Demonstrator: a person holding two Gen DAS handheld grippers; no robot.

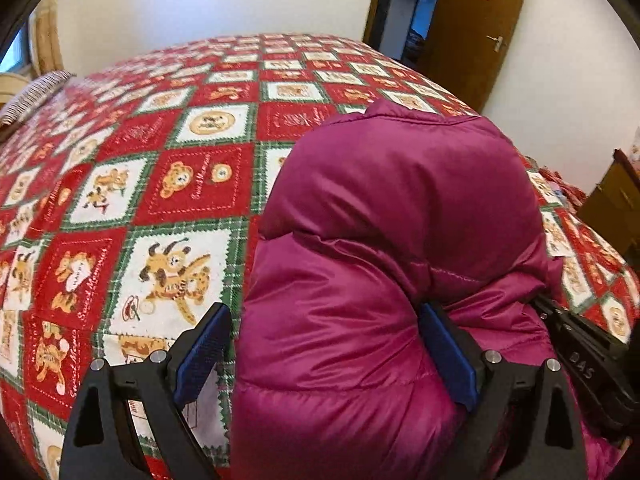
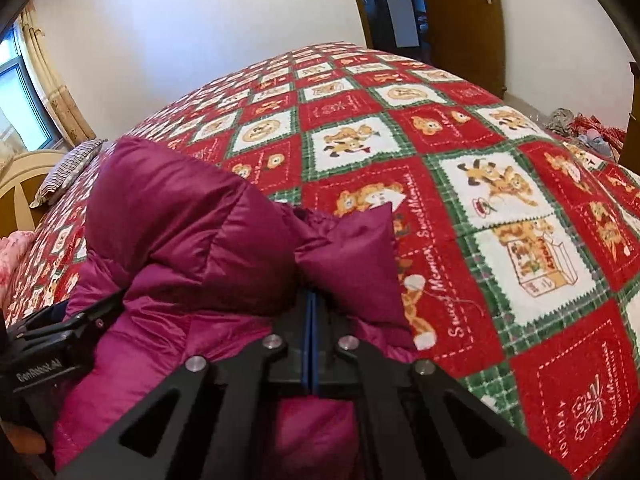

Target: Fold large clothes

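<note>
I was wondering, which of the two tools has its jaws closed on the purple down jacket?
The right tool: its blue pads meet, pinching a fold of the purple down jacket. The left tool stands wide open, the jacket bulging between its jaws.

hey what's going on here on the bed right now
A person is folding a magenta puffer jacket on a bed covered by a red, green and white patchwork blanket, using a handheld claw in each hand. The right claw is shut, pinching a fold of the jacket. The left claw stands wide open around a puffy section, not yet gripping it.
</note>
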